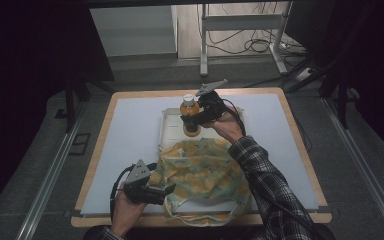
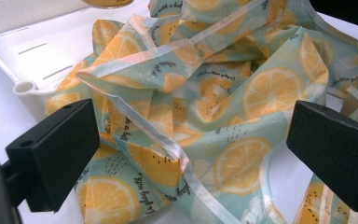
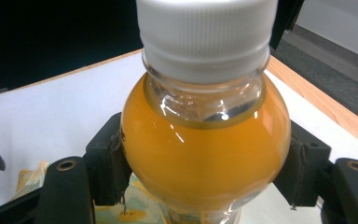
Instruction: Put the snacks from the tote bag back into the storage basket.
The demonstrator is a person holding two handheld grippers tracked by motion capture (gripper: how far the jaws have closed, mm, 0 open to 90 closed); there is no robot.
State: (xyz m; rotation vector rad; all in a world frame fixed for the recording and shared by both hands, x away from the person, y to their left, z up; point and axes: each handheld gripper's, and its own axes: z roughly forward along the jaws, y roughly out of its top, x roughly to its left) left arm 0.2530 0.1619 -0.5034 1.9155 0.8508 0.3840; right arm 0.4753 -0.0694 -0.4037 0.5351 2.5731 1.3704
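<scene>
Two grippers at work over a white-topped table [image 1: 130,150], seen from the high view. Right gripper [image 1: 192,120] held out over the white tray [image 1: 166,131], reaching toward the left of the picture, jaws clamped on the sides of an orange juice bottle [image 1: 189,107] that stands upright between them, cap up. Right hand [image 1: 228,125] wrapped behind the gripper body, wrist bent, plaid sleeve [image 1: 265,180] slanting down to the bottom edge. Left gripper [image 1: 166,192] low and near the front edge of the table, pointing right, jaw tips at the left edge of a lemon-print fabric bag [image 1: 205,175]; left hand [image 1: 125,210] gripping from beneath, forearm coming up from the bottom.

From the left gripper view: jaws spread wide, one at each side of the frame, pressing on nothing. Crumpled bag [image 2: 205,102] lying between and beyond them, a pale strap [image 2: 168,144] running down the middle of the gap. Tray [image 2: 37,56] past the left jaw, bag draped over its rim.

From the right gripper view: bottle [image 3: 205,154] squarely between the jaws, pads pressed against both sides of its rounded shoulder, jaws partly open around its width. White ribbed cap [image 3: 205,32] above the pads. Scrap of bag [image 3: 28,182] just outside the left jaw, below the bottle.
</scene>
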